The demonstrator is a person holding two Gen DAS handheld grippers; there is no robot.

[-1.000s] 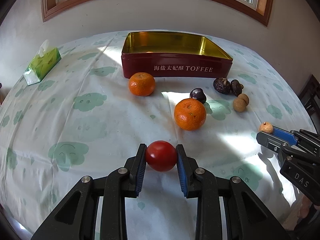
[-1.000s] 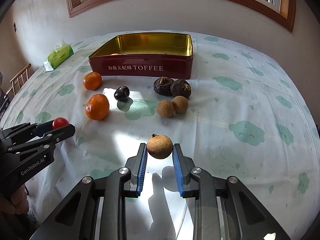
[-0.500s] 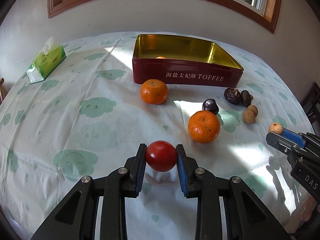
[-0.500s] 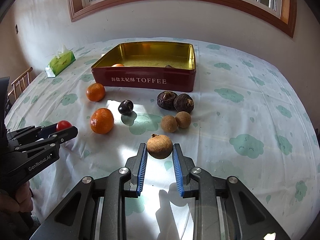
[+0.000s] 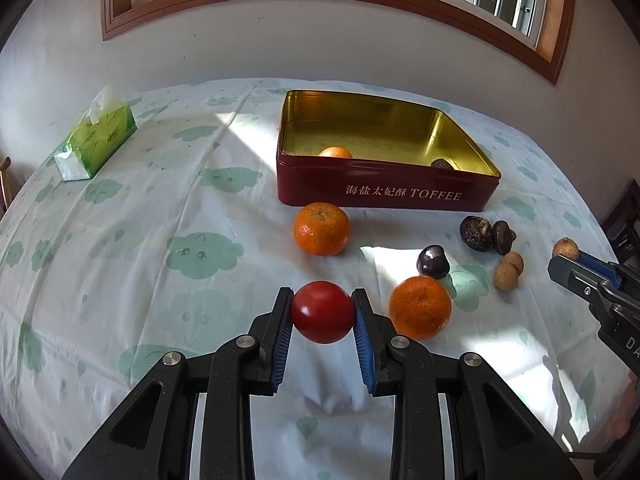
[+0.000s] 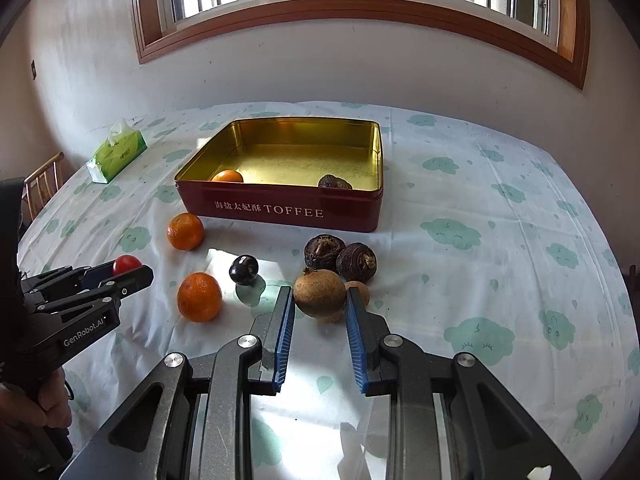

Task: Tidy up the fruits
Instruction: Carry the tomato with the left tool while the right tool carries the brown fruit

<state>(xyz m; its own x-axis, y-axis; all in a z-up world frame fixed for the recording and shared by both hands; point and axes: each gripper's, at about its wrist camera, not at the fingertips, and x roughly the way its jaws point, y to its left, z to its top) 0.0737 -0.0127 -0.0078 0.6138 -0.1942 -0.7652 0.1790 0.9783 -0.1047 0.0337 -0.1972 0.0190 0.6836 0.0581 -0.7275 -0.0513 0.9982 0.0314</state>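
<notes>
My left gripper (image 5: 322, 312) pinched the red tomato (image 5: 322, 311) and my right gripper (image 6: 320, 304) the brown longan (image 6: 319, 293), both held above the desk (image 6: 500, 264), the toffee tin (image 6: 288, 210) lying ahead toward upper centre.

Home dining room, cloud-print tablecloth (image 6: 500, 216), tissue box (image 5: 96, 140), wood-framed window (image 6: 360, 12), wooden chair (image 6: 42, 184)

Left gripper (image 5: 322, 314) clamped on a red tomato (image 5: 322, 311) above the tablecloth (image 5: 132, 248); beyond, two oranges, an open toffee tin (image 5: 384, 192).
</notes>
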